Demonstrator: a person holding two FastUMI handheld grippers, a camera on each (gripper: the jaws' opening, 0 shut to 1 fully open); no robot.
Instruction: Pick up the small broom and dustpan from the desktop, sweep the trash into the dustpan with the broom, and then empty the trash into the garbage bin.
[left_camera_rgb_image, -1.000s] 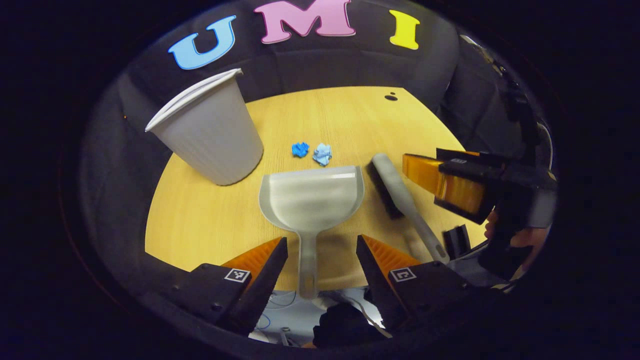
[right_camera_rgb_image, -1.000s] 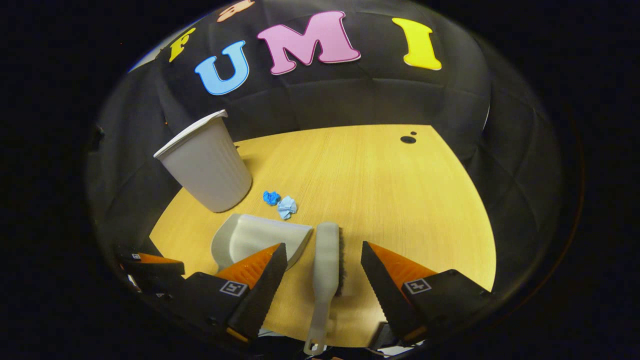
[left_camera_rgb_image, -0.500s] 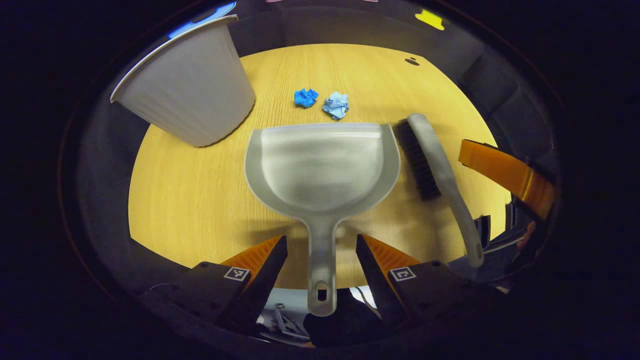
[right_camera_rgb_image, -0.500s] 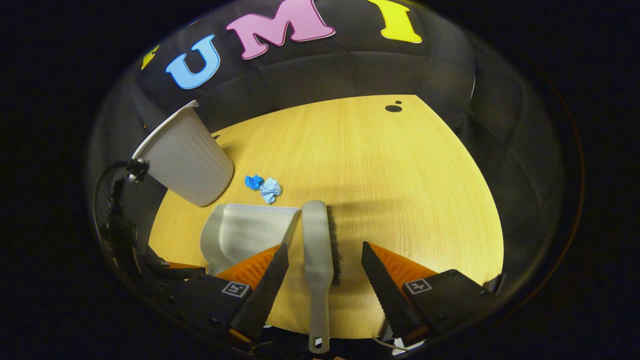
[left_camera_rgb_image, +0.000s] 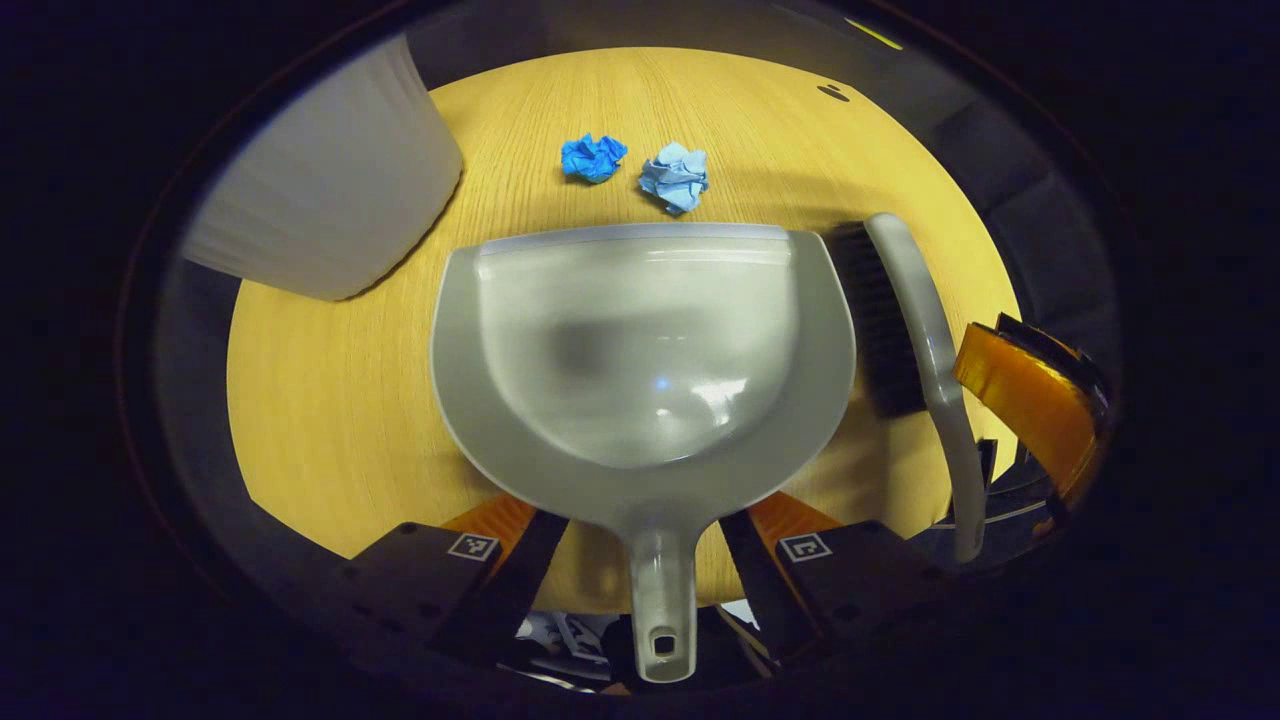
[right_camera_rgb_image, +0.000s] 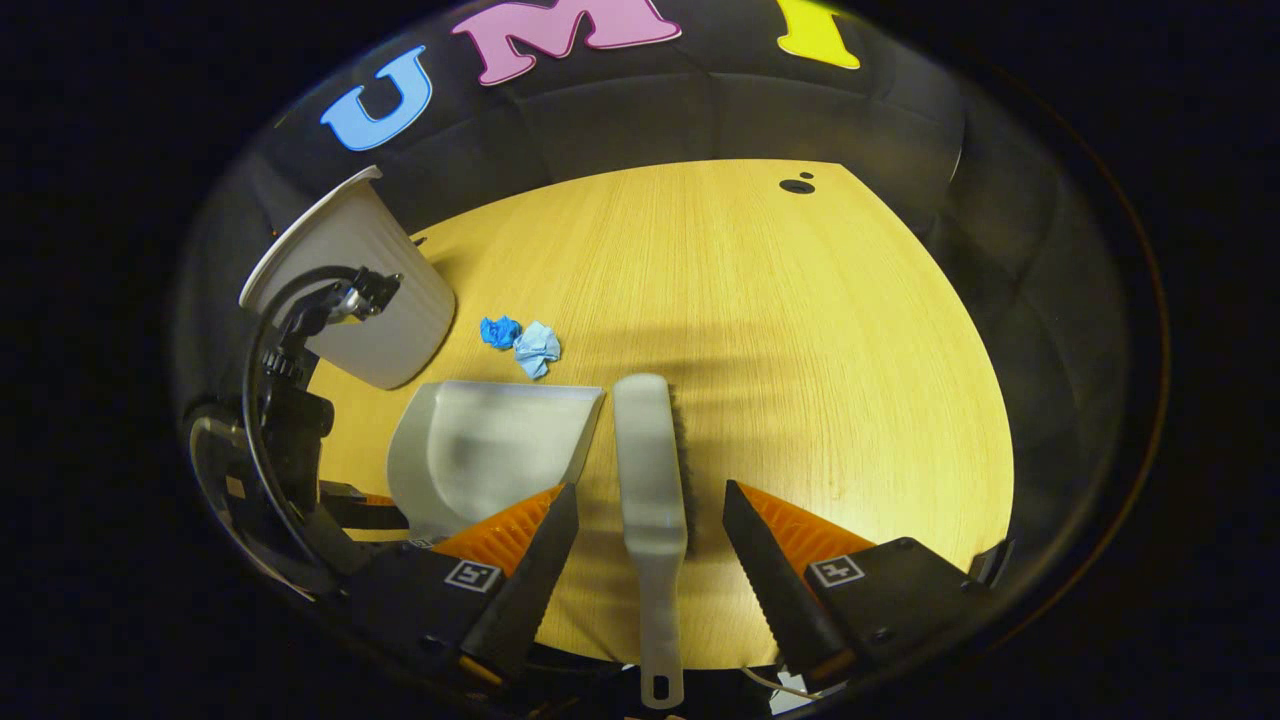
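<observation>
1. The left hand-held gripper (left_camera_rgb_image: 645, 540) sits low at the near edge of the worktop (left_camera_rgb_image: 330, 400), its fingers spread wide on either side of the dustpan's handle and not pressing it; the pan's body covers their tips.
2. The dustpan (left_camera_rgb_image: 640, 350) lies flat on the worktop, its open lip facing away from the gripper, its handle reaching past the worktop edge between the two fingers.
3. Two paper scraps lie just beyond the lip: a dark blue wad (left_camera_rgb_image: 592, 158) and a pale blue wad (left_camera_rgb_image: 675, 178) close beside each other, apart from the pan.
4. The bin (left_camera_rgb_image: 320, 195), pale and ribbed, stands on the worktop to the left of the scraps and beyond the pan's left corner.
5. The broom (left_camera_rgb_image: 915, 330) lies just right of the pan, bristles turned toward it, its handle running back to the near edge.
6. In the right gripper view the right hand-held gripper (right_camera_rgb_image: 648, 520) is also wide open, one finger on each side of the broom (right_camera_rgb_image: 652, 480) with a gap on both sides; neither finger touches it.
7. In that view the dustpan (right_camera_rgb_image: 480, 450) lies left of the broom, the bin (right_camera_rgb_image: 370, 290) behind it, and the other gripper's dark body shows at the far left.
</observation>
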